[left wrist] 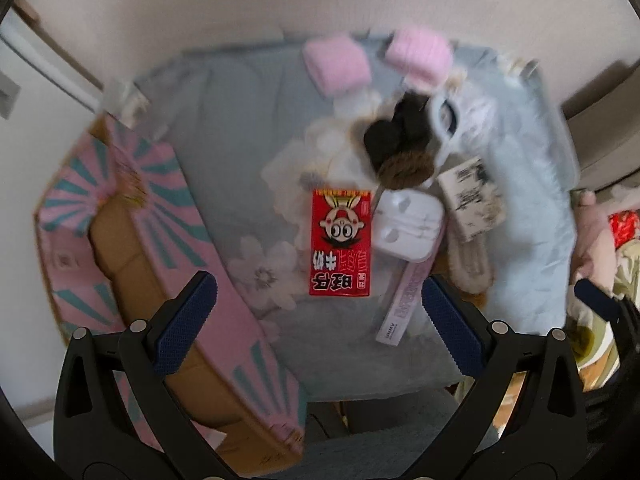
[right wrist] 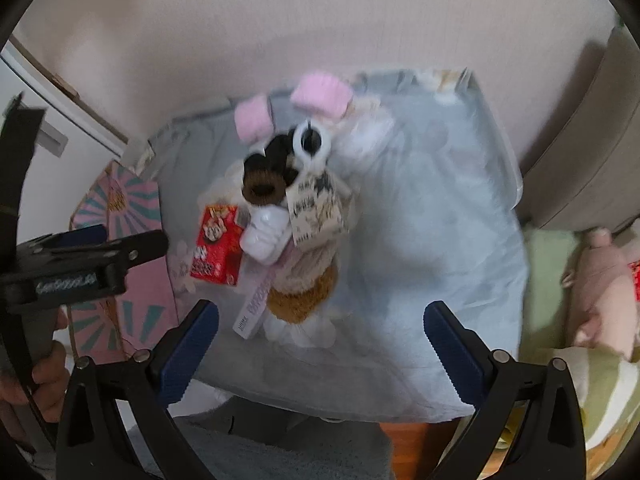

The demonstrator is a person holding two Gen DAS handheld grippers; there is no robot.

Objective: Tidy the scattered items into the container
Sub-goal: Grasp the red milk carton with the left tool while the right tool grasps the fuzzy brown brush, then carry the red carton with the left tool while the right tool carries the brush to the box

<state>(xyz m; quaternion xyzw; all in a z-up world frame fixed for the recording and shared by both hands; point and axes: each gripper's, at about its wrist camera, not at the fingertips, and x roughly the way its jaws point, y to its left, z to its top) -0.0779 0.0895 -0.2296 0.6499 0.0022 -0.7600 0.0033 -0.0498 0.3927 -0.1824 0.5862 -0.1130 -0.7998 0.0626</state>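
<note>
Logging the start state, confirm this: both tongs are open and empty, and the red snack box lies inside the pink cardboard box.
Wrong on one point: the red snack box lies on the blue cloth, beside the pink cardboard box, as the left wrist view shows. Both the left tongs and right tongs are open and empty.

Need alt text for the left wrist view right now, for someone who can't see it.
The open left claw hovers over a grey cloth holding a red snack box, a white earphone case and pink socks. A pink-and-teal cardboard box sits at left.
</note>
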